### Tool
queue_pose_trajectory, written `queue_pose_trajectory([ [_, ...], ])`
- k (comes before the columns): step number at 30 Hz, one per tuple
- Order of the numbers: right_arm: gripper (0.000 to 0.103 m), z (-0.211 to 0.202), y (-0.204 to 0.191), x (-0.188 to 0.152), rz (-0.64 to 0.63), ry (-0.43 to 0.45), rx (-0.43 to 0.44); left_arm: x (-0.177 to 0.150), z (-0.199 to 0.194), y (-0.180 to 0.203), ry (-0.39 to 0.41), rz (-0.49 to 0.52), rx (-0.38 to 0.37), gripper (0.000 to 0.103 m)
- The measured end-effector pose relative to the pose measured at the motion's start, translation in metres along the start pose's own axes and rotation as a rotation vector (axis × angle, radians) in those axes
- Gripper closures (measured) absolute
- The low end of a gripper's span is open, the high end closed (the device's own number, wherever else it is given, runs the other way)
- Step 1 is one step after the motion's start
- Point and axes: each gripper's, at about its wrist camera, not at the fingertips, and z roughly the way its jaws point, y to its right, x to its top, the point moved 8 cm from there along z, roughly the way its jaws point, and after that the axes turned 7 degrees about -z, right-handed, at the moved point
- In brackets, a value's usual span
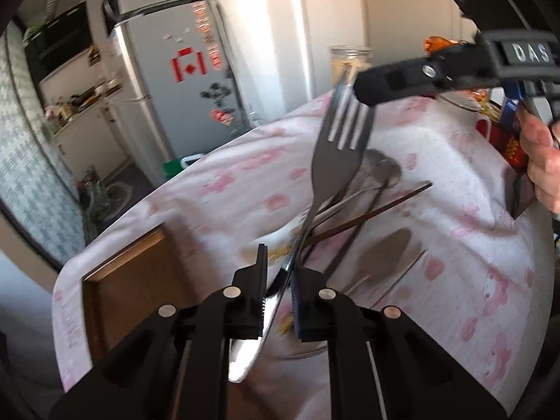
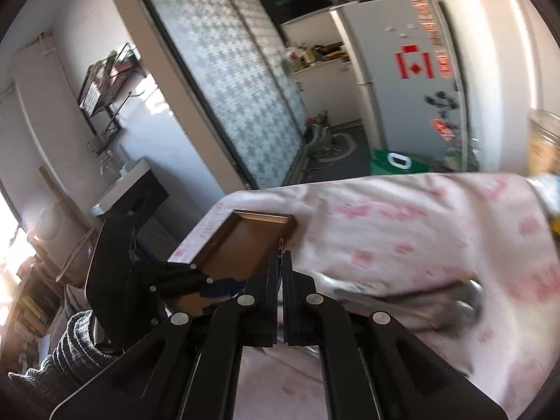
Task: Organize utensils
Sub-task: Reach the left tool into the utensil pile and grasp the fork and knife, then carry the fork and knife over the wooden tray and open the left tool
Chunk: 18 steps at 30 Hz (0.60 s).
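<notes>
My left gripper (image 1: 278,273) holds a metal fork (image 1: 337,161) by its handle; the fork slants up from between the fingers, which stand a little apart, tines away from me. My right gripper (image 1: 364,87) reaches in from the upper right and pinches the tips of the fork's tines. In the right wrist view that gripper (image 2: 280,262) looks shut with a thin sliver of metal between its pads. Spoons (image 1: 385,171), chopsticks (image 1: 371,210) and another flat utensil (image 1: 388,252) lie heaped on a plate (image 1: 301,353) on the pink tablecloth. A brown wooden tray (image 2: 245,245) sits at the table's left edge.
A glass jar (image 1: 350,63), a red mug (image 1: 484,127) and snack packets (image 1: 511,143) stand at the table's far side. A fridge (image 1: 175,80) and kitchen shelves lie beyond the table. The person's hand (image 1: 542,161) holds the right gripper.
</notes>
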Motion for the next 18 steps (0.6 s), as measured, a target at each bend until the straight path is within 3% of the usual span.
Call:
queue_pose_trajectory([
  [6, 0.101, 0.077, -0.019, 0.014, 0.044, -0.084, 0.111, -0.027, -0.005, -0.055, -0.053, -0.077, 0.048, 0.092],
  [13, 0.101, 0.145, -0.033, 0.010, 0.060, -0.167, 0.140, -0.061, 0.012, -0.104, -0.122, -0.160, 0.080, 0.093],
  [18, 0.099, 0.187, -0.038, -0.004, 0.060, -0.243, 0.113, -0.080, 0.013, -0.123, -0.150, -0.193, 0.096, 0.094],
])
